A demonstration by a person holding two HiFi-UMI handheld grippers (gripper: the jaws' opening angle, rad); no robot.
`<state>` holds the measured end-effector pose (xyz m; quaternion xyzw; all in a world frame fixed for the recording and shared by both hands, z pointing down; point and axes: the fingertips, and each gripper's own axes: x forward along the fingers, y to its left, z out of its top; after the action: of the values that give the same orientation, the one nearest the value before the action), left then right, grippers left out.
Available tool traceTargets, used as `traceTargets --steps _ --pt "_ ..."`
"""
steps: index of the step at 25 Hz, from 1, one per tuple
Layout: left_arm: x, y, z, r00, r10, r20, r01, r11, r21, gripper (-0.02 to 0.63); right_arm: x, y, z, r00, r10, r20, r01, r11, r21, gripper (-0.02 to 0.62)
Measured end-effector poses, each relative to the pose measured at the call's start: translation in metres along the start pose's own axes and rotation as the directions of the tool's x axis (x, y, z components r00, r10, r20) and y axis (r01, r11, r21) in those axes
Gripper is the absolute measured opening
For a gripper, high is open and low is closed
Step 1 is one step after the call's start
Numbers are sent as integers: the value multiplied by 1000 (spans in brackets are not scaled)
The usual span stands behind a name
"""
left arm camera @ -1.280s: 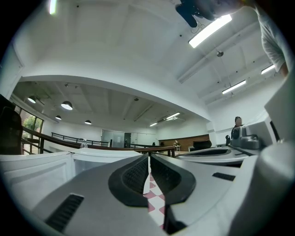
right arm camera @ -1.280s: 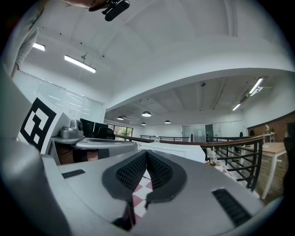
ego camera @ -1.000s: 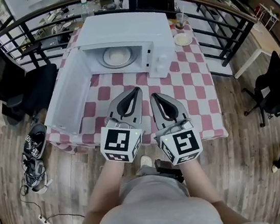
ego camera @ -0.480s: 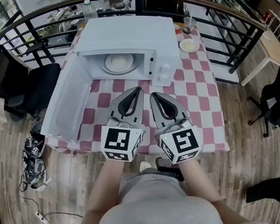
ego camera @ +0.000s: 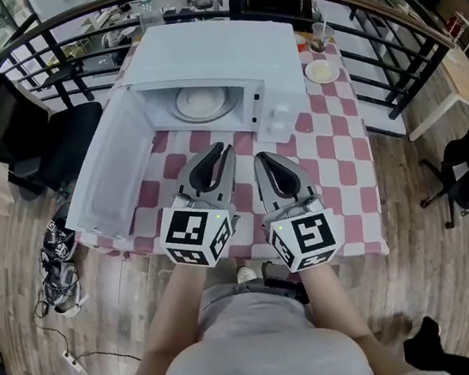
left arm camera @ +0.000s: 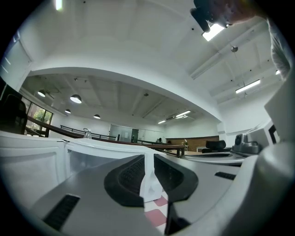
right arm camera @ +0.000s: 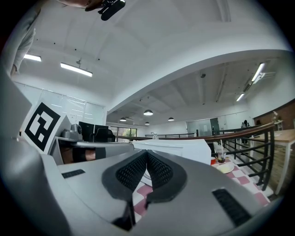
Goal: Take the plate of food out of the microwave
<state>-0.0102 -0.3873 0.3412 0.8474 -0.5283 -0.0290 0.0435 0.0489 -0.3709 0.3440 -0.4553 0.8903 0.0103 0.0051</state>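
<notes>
Microwave: we see the white microwave (ego camera: 224,49) at the far end of the checked table (ego camera: 331,138), its door (ego camera: 108,178) swung fully open to the left.
Plate of food: the plate of food (ego camera: 199,102) sits inside the microwave's open cavity, pale and round, well apart from both grippers.
Left gripper: the left gripper (ego camera: 221,149) hangs over the tablecloth on the near side of the microwave. Its jaws have just been opening and now stand a narrow slit apart. Nothing is between them; through the slit we see only the microwave's front edge and the red and white checks.
Right gripper: the right gripper (ego camera: 262,158) is just beside the left one, to its right, also over the cloth. Its pads meet at the tips and it holds nothing.
Far right corner of the table: a cup with a straw (ego camera: 318,39) stands to the right of the microwave, with a small plate (ego camera: 321,70) on its near side.
Around the table: a black chair (ego camera: 48,156) stands to the left, a pair of shoes (ego camera: 57,250) lies on the wooden floor below it, and a dark railing (ego camera: 383,10) curves behind the table.
</notes>
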Motion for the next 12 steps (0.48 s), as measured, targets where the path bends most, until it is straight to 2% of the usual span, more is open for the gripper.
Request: traceTargets --steps 4,12 --pt "7 11 -8 1000 -8 -12 7 997 -71 132 7 -2 -5 1000 -3 -4 3 1000 2 26" --pt "32 35 -17 1000 8 -15 -10 986 -166 150 26 -14 -13 1000 -15 -25 15 1000 2 25"
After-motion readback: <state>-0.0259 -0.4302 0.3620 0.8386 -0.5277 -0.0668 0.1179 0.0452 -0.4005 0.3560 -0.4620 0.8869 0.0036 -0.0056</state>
